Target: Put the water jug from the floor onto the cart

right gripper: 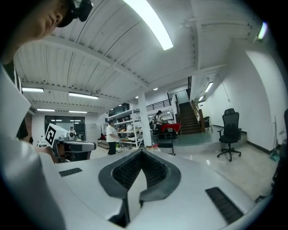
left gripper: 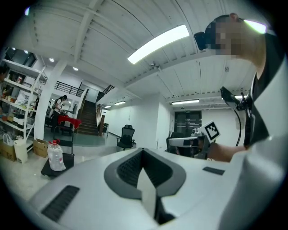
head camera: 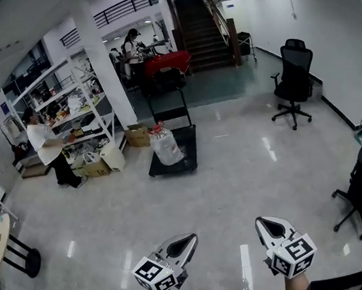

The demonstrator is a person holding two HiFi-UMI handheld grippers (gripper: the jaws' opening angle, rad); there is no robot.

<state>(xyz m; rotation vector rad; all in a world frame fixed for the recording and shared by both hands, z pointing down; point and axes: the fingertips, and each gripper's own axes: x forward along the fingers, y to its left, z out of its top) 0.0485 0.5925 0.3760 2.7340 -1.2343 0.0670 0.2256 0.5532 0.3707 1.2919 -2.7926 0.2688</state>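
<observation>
The water jug [head camera: 166,146], clear with a red cap, stands on the left part of the black flat cart [head camera: 190,152], across the glossy floor [head camera: 229,172] and just beside a cardboard box [head camera: 137,135] at the foot of the shelf rack [head camera: 75,107]. The 2 grippers hover low in the head view, well apart from the cart: the left gripper [head camera: 188,240] has its fingers pressed together with nothing between them, and the right gripper [head camera: 264,223] likewise has its fingers closed on nothing. A black office chair [head camera: 295,76] stands off to the right, near the staircase [head camera: 203,27]
</observation>
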